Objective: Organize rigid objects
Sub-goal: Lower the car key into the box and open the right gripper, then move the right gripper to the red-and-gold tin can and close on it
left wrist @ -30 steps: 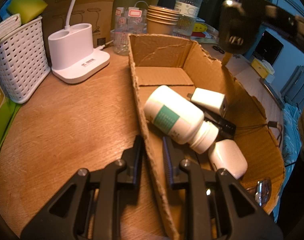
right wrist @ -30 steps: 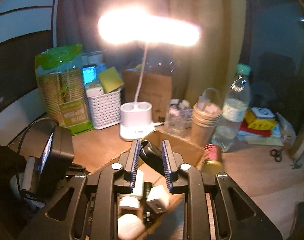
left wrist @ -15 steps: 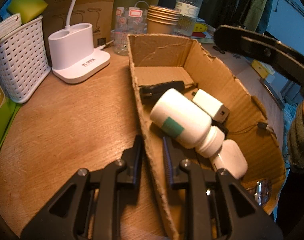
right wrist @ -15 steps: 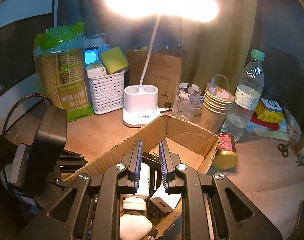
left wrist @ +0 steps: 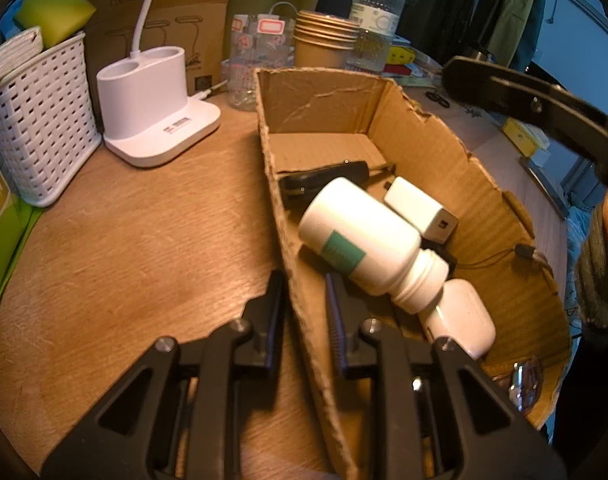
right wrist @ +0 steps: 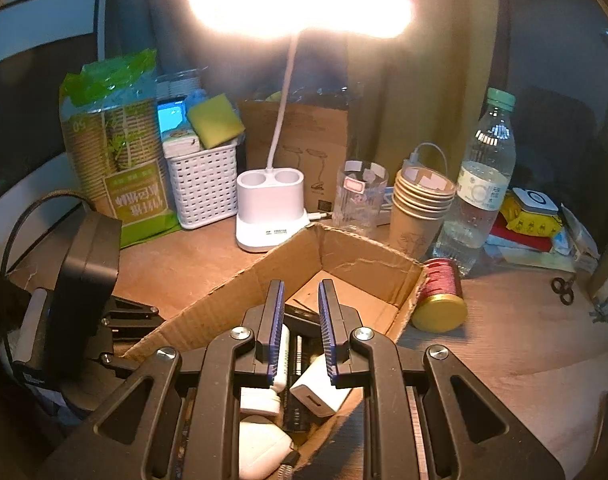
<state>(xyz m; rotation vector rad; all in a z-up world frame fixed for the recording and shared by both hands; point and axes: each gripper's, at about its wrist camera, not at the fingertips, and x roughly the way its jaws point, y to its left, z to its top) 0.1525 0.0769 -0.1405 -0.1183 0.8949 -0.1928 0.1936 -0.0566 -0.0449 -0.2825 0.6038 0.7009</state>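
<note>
The worktop (left wrist: 124,248) carried a long box (left wrist: 428,160), its length running away from the left tongs (left wrist: 304,312). These were clamped narrow on the near left wall, one finger outside, one inside. In the box a white bottle (left wrist: 356,236) lay on its side — long axis slanting, cap toward the near right, base toward the far left. Behind its base lay a black tool (left wrist: 324,178), stretched across the box. A white charger (left wrist: 420,208) lay beside the bottle, port end facing right, and a white case (left wrist: 464,320) touched the cap. The right tongs (right wrist: 300,328) hung above the box, parted a little and gripping nothing — past them a red can (right wrist: 440,296) lay on its side against the box's outer corner.
</note>
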